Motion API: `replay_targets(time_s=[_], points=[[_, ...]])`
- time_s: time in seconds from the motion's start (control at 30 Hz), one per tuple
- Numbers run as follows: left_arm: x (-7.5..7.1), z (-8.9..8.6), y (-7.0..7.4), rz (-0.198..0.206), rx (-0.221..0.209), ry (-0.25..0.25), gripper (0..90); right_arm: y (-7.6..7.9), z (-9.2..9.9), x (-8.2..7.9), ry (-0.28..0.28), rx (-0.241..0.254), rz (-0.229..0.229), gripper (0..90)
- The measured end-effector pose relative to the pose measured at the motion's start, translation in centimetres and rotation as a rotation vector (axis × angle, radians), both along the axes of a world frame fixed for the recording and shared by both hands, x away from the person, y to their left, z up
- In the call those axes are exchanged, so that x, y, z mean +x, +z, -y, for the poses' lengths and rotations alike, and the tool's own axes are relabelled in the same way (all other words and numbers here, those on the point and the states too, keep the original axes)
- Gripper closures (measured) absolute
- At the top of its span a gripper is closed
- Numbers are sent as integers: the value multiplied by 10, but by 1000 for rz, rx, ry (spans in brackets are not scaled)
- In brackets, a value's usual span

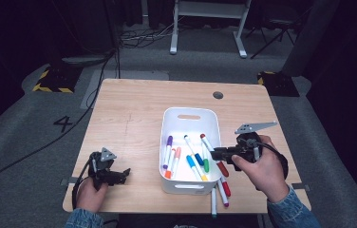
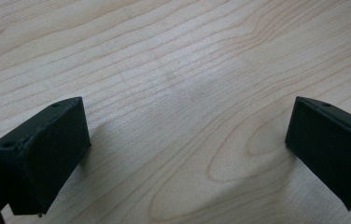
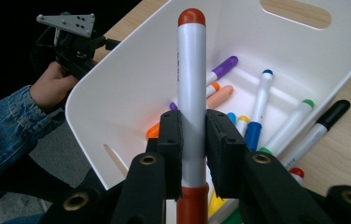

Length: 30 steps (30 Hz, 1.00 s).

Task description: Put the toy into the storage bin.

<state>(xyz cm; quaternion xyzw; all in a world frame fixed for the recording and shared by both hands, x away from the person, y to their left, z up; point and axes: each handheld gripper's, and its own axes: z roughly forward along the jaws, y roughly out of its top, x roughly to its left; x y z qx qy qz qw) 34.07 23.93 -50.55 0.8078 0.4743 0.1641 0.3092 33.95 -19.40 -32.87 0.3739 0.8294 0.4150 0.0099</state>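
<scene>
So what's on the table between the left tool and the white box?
Nothing: in the high view, bare wooden table lies between the left tool and the white box.

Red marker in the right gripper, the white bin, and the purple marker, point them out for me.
red marker (image 3: 192,84), right gripper view, white barrel above the jaws.
white bin (image 1: 189,116), high view, far wall by the handle slot.
purple marker (image 1: 168,148), high view, mid barrel.

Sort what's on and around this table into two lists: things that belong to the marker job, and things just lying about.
Part of the job:
- red marker, clamped in the right hand-held gripper
- white bin with markers inside
- loose markers on the table beside the bin

Just lying about:
- left hand-held gripper, open and holding nothing
- black cable on the floor
- white frame legs behind the table
</scene>
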Motion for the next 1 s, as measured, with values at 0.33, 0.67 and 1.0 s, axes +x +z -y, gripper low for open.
replay_targets(time_s=[0.33,0.67,1.0], points=[[0,0,0,2,2,0,0,3,-15,-1,32,24,18,771],[0,0,0,1,1,0,0,-7,-23,1,43,-19,19,771],[0,0,0,2,2,0,0,-21,-30,2,63,-65,-16,772]])
